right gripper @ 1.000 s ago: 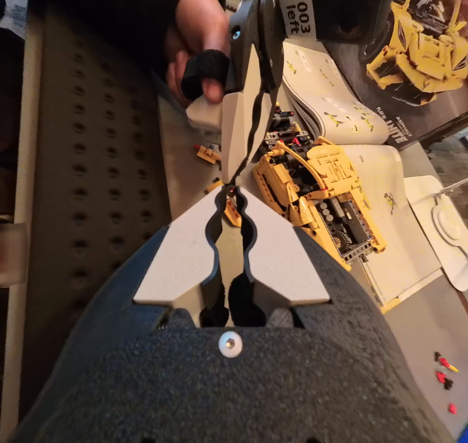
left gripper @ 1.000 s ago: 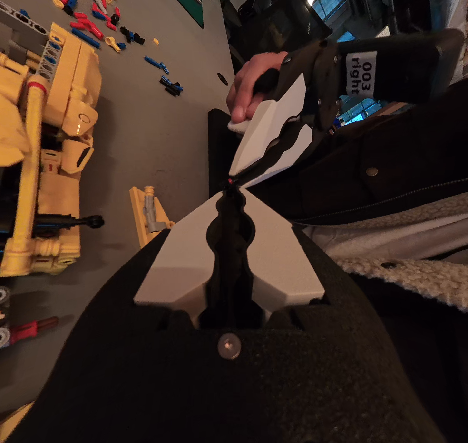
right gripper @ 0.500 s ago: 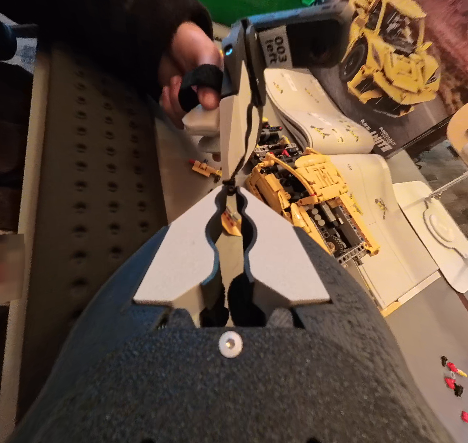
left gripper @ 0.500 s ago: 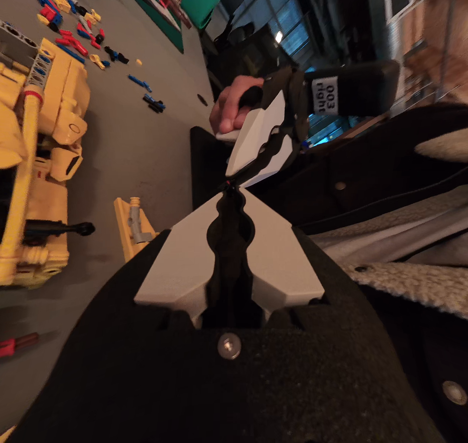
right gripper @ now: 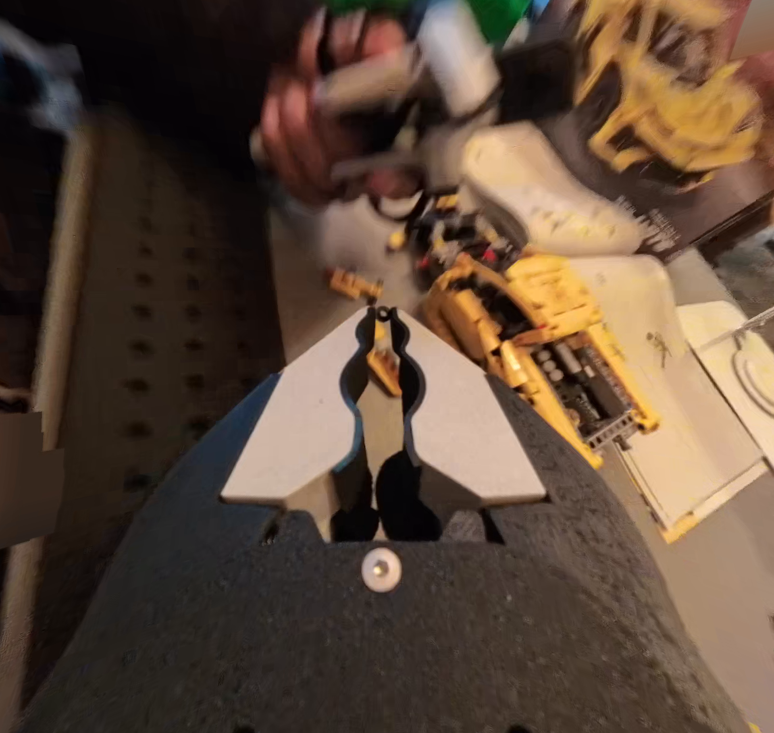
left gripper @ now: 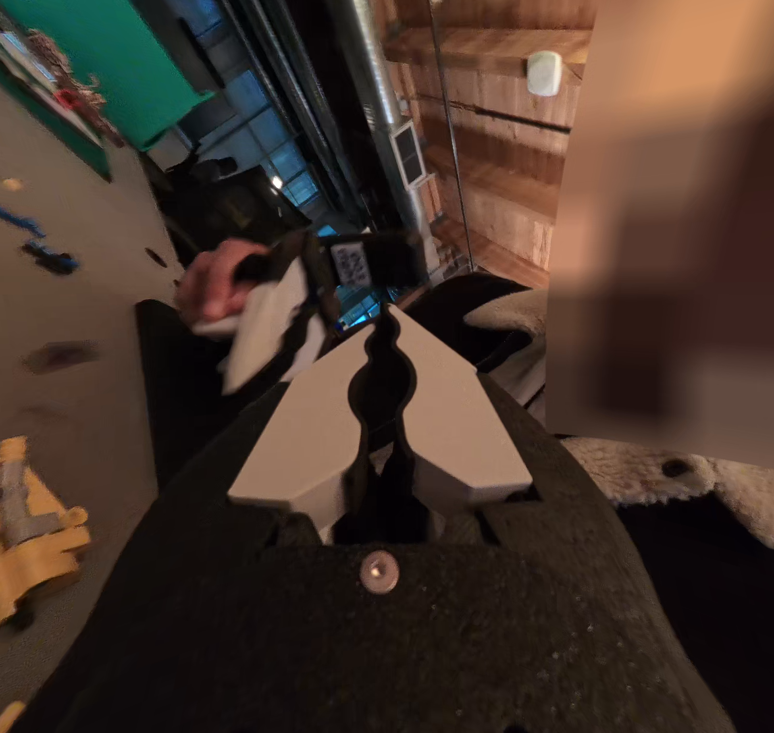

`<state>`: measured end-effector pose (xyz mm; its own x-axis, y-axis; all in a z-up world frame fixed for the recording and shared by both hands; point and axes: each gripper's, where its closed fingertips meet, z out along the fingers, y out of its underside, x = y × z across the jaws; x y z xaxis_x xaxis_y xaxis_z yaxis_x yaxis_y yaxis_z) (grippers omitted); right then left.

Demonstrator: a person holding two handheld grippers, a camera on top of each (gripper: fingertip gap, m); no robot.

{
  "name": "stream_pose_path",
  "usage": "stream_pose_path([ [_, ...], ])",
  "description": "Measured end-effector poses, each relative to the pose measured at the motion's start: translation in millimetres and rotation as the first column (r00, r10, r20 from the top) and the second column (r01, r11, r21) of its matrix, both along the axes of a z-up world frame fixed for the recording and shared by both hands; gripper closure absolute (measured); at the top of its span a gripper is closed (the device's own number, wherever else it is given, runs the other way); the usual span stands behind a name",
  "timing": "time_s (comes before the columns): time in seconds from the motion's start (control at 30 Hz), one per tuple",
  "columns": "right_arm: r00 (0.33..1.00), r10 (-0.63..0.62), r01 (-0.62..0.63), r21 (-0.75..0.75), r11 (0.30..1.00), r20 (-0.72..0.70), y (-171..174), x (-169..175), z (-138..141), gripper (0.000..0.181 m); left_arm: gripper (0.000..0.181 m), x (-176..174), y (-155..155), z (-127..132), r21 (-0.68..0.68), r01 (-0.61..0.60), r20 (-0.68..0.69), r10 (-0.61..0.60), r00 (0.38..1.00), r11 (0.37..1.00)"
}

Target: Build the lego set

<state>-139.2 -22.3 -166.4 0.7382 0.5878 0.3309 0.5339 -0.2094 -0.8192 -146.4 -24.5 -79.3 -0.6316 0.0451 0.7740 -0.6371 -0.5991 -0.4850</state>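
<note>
My right gripper [right gripper: 381,314] is shut on a small black ring-ended piece [right gripper: 382,313] at its tips, held above the grey table. The part-built yellow lego car [right gripper: 523,336] lies just right of it on open instruction pages. A small yellow sub-assembly [right gripper: 354,286] lies beyond the tips, and another [right gripper: 383,371] shows between the fingers. My left gripper [left gripper: 386,307] is shut with nothing visible at its tips and points up off the table. It appears blurred in the right wrist view [right gripper: 419,85]. The right gripper's fingers [left gripper: 268,336] show to its left.
The set's box [right gripper: 649,106] with the yellow car picture stands at the back right, with an instruction booklet [right gripper: 544,193] in front. A yellow and grey sub-assembly [left gripper: 33,524] and loose blue and black pieces [left gripper: 46,252] lie on the table. A perforated panel [right gripper: 146,315] is at left. Some 8 cm of space lies between my two pairs of fingers.
The two grippers met tip to tip on a small piece and have now pulled apart. The left gripper swung up and away; the right keeps the black piece. Both views are blurred.
</note>
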Motion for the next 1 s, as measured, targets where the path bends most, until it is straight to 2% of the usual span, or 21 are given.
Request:
stream_pose_path([
  [0.03,0.997,-0.015,0.012,0.049,0.999,0.077,3,-3,-5,0.175,0.181,2,-10,-10,0.124,-0.006,-0.016,0.008,1.000,0.992],
  [0.07,0.993,-0.087,0.067,0.215,0.974,0.082,8,4,17,0.175,0.181,5,-16,-31,0.300,-0.036,-0.027,0.046,0.999,0.953],
  [0.1,0.989,-0.146,0.130,0.314,0.940,0.028,9,18,39,0.176,0.181,5,-14,-33,0.327,-0.054,-0.019,0.064,0.998,0.944],
  [0.13,0.987,-0.161,0.157,0.227,0.961,0.000,9,30,37,0.176,0.181,4,-7,-31,0.301,-0.067,-0.023,0.078,0.997,0.951],
  [0.17,0.990,-0.134,0.137,0.073,0.988,-0.036,5,34,25,0.175,0.181,8,4,-38,0.352,-0.109,-0.027,0.126,0.992,0.930],
  [0.2,0.987,-0.104,0.106,0.009,0.994,-0.123,-3,32,24,0.175,0.181,12,14,-47,0.424,-0.150,-0.028,0.178,0.984,0.893],
  [0.23,0.983,-0.097,0.103,0.032,0.994,-0.155,-10,34,27,0.175,0.181,14,22,-53,0.463,-0.174,-0.029,0.211,0.977,0.869],
  [0.3,0.978,-0.186,0.188,0.012,0.982,-0.095,-15,57,14,0.175,0.181,18,28,-63,0.508,-0.189,-0.045,0.246,0.968,0.840],
  [0.4,0.953,-0.258,0.253,-0.049,0.966,-0.158,-16,67,-3,0.175,0.181,22,28,-74,0.574,-0.196,-0.044,0.269,0.962,0.795],
  [0.47,0.951,-0.289,0.282,-0.071,0.957,-0.108,-16,69,-19,0.175,0.181,25,28,-80,0.621,-0.211,-0.028,0.291,0.956,0.754],
  [0.53,0.950,-0.312,0.308,-0.156,0.938,-0.003,-19,74,-43,0.175,0.181,27,28,-85,0.652,-0.213,-0.021,0.298,0.954,0.728],
  [0.63,0.953,-0.298,0.303,-0.259,0.917,0.059,-24,77,-64,0.175,0.181,28,25,-80,0.639,-0.225,-0.003,0.295,0.955,0.735],
  [0.87,0.961,-0.271,0.274,-0.368,0.888,0.063,-31,74,-79,0.174,0.181,28,24,-84,0.661,-0.223,0.002,0.295,0.956,0.716],
  [1.0,0.961,-0.273,0.270,-0.382,0.884,0.048,-31,74,-80,0.174,0.181,26,20,-86,0.675,-0.204,-0.001,0.278,0.960,0.709],
])
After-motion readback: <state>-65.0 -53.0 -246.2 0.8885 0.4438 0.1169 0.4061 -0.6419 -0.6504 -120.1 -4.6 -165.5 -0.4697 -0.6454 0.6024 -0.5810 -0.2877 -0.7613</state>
